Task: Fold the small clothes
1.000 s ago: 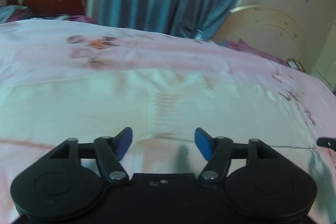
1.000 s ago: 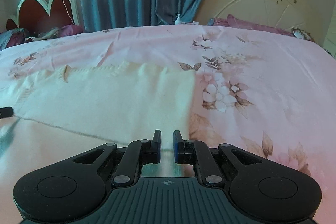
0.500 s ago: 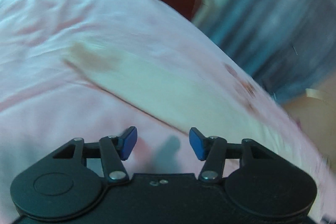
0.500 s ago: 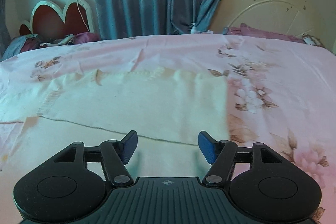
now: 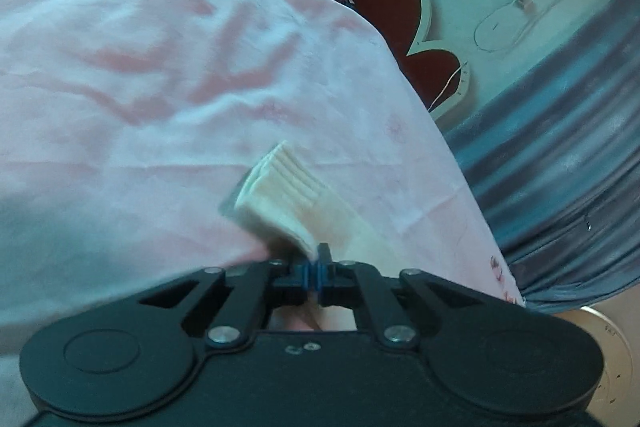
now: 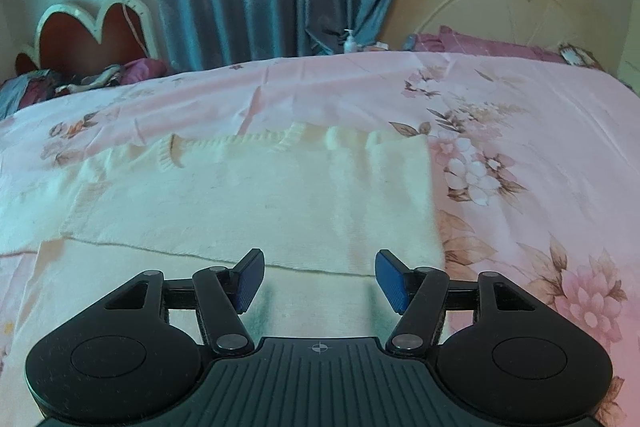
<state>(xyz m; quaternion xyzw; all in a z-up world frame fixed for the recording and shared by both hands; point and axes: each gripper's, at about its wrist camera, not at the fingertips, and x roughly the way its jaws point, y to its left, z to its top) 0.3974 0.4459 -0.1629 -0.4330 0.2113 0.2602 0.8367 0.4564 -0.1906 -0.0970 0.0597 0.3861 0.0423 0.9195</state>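
The left gripper (image 5: 316, 273) is pinched tight on the cream sweater's sleeve (image 5: 288, 195), its ribbed cuff sticking out just ahead of the jaws over bare pink bedsheet (image 5: 120, 87). The right gripper (image 6: 319, 277) hangs spread wide over the cream sweater (image 6: 256, 195), whose straight side edge lies just right of it, floral sheet beyond.

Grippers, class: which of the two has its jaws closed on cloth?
The left gripper: its jaws pinch the cream sweater by its sleeve cuff. The right gripper hangs open above it.
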